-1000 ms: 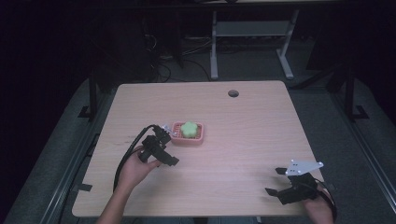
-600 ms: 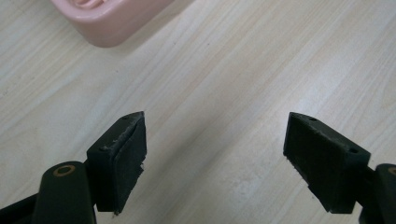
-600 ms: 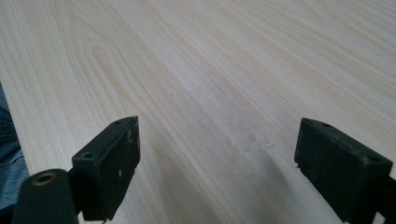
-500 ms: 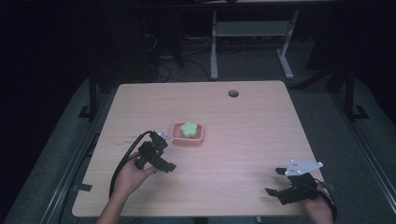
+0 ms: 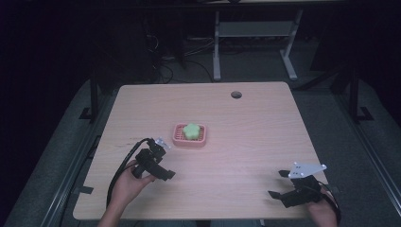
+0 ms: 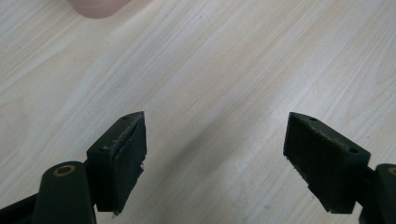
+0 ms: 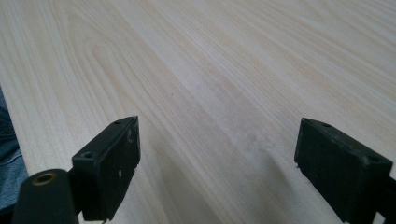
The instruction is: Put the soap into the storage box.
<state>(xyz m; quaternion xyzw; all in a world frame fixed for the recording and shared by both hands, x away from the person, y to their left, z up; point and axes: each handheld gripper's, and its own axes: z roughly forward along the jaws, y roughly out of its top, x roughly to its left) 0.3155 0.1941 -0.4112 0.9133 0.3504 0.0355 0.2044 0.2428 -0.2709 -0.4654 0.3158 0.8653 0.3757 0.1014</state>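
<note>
Retracted: my left gripper (image 5: pixel 156 163) has pulled back from the pink tray (image 5: pixel 178 139) | table (image 5: pixel 246 127): tray near centre | green block (image 5: pixel 192 130) sits inside tray | left jaws spread, empty | right gripper (image 5: pixel 283 185) jaws spread, empty, near front-right edge

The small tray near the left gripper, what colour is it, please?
Pink tray, holding a green piece; the high view shows it best.

Right tool (image 7: pixel 217 161) jaws spread wide, pale wooden table (image 7: pixel 224 70) beneath
</note>
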